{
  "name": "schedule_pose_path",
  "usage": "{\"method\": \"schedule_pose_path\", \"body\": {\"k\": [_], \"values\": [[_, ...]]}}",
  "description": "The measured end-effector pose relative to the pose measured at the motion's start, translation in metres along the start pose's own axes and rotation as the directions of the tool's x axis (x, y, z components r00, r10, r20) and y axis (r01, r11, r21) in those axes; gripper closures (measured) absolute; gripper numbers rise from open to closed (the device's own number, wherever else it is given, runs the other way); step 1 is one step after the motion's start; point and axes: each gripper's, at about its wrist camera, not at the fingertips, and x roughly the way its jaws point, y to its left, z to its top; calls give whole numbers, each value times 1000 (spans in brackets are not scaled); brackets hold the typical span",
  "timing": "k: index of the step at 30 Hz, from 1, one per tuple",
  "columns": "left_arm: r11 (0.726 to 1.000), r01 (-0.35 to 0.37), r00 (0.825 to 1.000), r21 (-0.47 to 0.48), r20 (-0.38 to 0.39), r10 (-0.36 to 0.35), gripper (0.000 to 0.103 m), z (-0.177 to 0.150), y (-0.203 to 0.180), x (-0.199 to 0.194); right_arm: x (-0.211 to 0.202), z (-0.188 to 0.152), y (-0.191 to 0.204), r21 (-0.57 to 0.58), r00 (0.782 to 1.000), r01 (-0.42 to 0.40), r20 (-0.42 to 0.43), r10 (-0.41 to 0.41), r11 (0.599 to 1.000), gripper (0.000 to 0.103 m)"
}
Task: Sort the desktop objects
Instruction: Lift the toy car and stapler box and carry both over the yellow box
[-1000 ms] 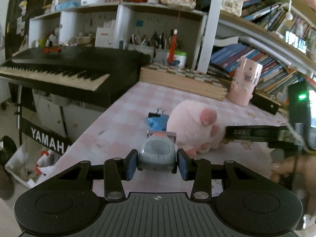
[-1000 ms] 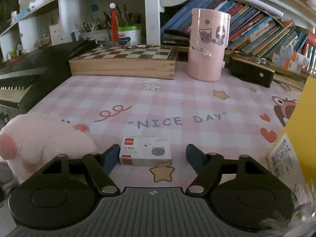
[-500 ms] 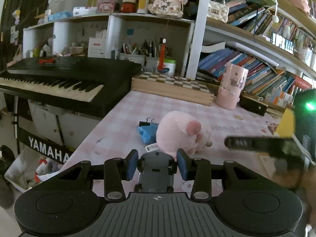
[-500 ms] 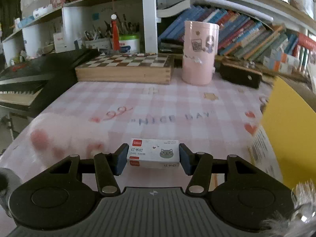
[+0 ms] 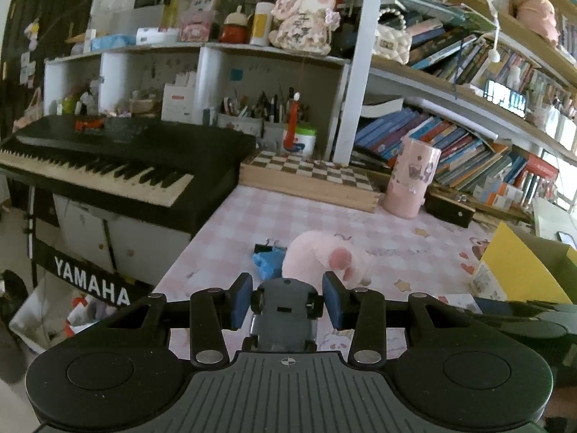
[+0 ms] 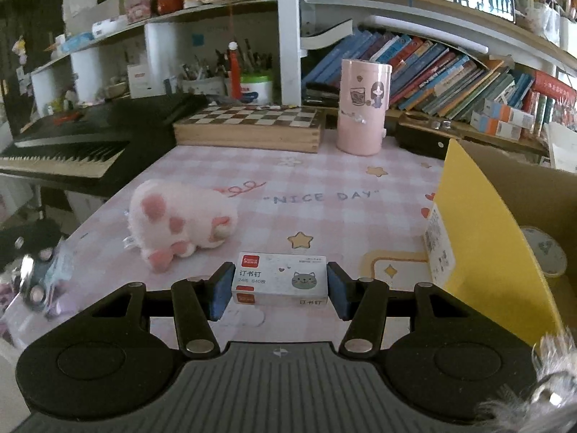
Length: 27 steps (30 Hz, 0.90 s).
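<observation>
Left wrist view: the left tool is clenched on a small grey toy car, its long axis running along the fingers. It is lifted off the table; the yellow-flapped box lies to the right. A second ago the car sat low, close to the plush toy.

Right wrist view: the right tool grips a staple box crosswise, its jaws having just closed on it. The box is now raised, with the cardboard box just to its right.

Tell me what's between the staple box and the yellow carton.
Only bare tablecloth separates the staple box in the right gripper from the yellow carton, per the right wrist view.
</observation>
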Motion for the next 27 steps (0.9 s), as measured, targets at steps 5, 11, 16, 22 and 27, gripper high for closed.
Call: {"method": "schedule_pose_path", "body": {"k": [5,11,16,22,27], "values": [[999,29,999,23,16,-29,62,7,-4,-14,-33,-4,-2,4,1000,-1,19,1,1000,52],[994,84,996,76,11,-85,62,13,-13,-31,-70,-14,-12,26,1000,4,19,-5,1000,52],[981,126,992,147,7,-129,62,15,-24,-44,-98,-26,-27,47,999,47,6,-48,998,52],[959,194,980,204,-9,-197,62,11,-42,-60,-129,-45,-40,80,995,104,-3,-104,991,52],[928,265,964,261,-49,-261,62,-4,-62,-75,-151,-62,-49,136,989,149,-20,-147,979,52]]}}
